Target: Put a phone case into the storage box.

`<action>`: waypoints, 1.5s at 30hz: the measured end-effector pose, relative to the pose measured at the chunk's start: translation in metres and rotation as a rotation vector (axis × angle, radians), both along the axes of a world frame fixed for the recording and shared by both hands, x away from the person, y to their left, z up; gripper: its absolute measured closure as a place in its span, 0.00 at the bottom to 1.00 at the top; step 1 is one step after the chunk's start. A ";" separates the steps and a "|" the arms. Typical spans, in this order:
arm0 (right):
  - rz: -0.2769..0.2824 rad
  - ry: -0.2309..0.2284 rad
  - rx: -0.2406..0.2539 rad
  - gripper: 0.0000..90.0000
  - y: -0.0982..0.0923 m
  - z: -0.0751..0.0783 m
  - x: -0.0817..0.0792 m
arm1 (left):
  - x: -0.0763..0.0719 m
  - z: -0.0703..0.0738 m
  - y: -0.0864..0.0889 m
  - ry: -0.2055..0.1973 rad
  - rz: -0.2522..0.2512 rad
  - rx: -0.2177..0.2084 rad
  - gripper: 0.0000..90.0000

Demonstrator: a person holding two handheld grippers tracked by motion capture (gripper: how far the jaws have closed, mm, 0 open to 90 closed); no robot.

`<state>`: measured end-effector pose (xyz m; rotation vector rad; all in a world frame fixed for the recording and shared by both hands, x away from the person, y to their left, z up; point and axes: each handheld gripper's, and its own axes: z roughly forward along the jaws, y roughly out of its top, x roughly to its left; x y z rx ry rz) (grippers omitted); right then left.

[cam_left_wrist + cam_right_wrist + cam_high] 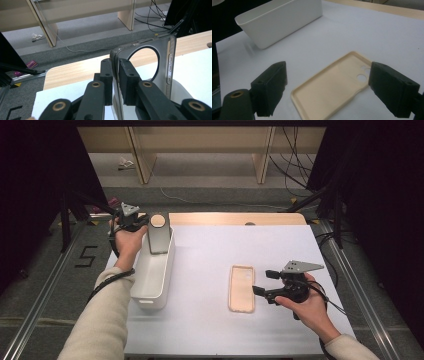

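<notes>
- Nearest, right of the white bin [152,270]: right gripper [261,282] in the person's right hand, jaws spread wide, nothing between the pads, hovering level beside a cream phone case [242,288].
- Phone case flat on the white table sheet [210,320], open side up, well to the right of the bin; camera holes at its far end, seen between the spread jaws in the right gripper view [334,87].
- Bin itself long and white, along the sheet's left edge; seen in the right gripper view [279,21] beyond the case.
- Farthest, at the bin's far end: left gripper [142,222] clenched on a grey phone [159,234], gripped near its top edge, standing upright with its lower part inside the bin.
- In the left gripper view, pads [127,82] pressed on both faces of the phone [165,62], beside the round camera ring.
</notes>
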<state>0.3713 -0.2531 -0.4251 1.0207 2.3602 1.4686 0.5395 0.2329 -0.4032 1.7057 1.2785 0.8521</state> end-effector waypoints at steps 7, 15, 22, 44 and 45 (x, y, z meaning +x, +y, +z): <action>0.000 0.000 0.000 0.18 0.000 0.000 0.000 | 0.004 -0.001 0.000 0.009 -0.002 0.012 0.90; 0.000 -0.001 0.001 0.18 0.000 0.000 0.000 | 0.008 -0.001 -0.002 0.014 -0.010 0.019 0.90; 0.001 0.001 0.000 0.18 0.000 0.000 0.000 | 0.010 -0.004 -0.002 0.030 -0.036 0.025 0.80; -0.002 0.005 -0.008 0.18 0.000 0.000 0.001 | -0.029 0.017 0.002 0.031 -0.082 -0.035 0.17; -0.002 0.006 -0.010 0.18 0.000 0.000 0.001 | -0.036 0.019 0.002 0.032 -0.111 -0.024 0.18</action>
